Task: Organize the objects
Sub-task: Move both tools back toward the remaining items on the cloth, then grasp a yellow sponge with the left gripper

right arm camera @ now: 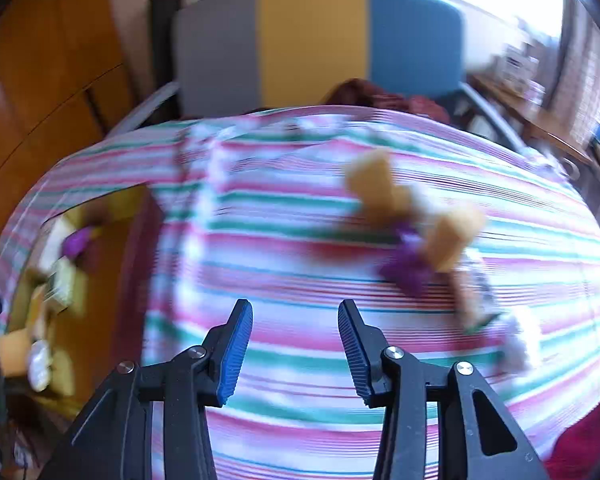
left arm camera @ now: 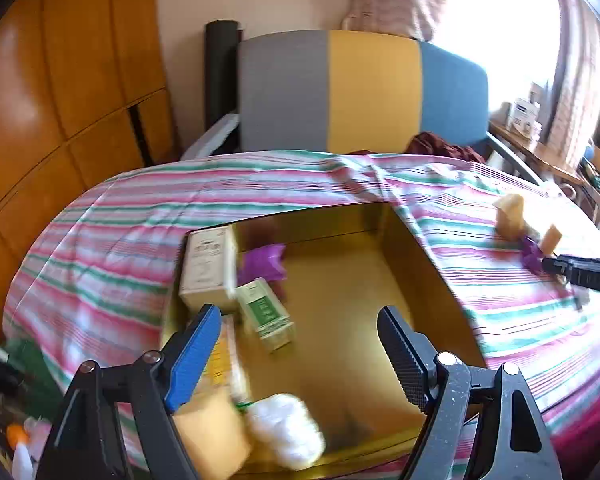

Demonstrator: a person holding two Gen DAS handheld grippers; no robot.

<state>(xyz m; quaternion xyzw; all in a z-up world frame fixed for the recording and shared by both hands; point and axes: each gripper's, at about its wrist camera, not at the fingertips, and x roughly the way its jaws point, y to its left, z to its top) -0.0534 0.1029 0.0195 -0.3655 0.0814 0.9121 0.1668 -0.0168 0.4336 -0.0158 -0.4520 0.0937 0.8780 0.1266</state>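
Observation:
A gold box (left arm camera: 416, 276) lies on the striped cloth (left arm camera: 112, 240). It holds a cream carton (left arm camera: 208, 268), a green-and-white carton (left arm camera: 266, 314), a purple wrapper (left arm camera: 264, 264), a yellow sponge (left arm camera: 212, 436) and a white cotton ball (left arm camera: 286, 430). My left gripper (left arm camera: 300, 340) is open and empty above the box. My right gripper (right arm camera: 296, 336) is open and empty over the cloth; its tip also shows in the left wrist view (left arm camera: 580, 272). Ahead to its right lie two tan blocks (right arm camera: 376, 184) (right arm camera: 450, 236), a purple piece (right arm camera: 406, 268) and a white object (right arm camera: 522, 340), all blurred.
A grey, yellow and blue headboard (left arm camera: 364, 88) stands behind the bed. A wooden wardrobe (left arm camera: 60, 80) is at the left. A cluttered shelf (left arm camera: 540, 136) and bright window are at the right. A dark red cloth (left arm camera: 444, 146) lies at the bed's far edge.

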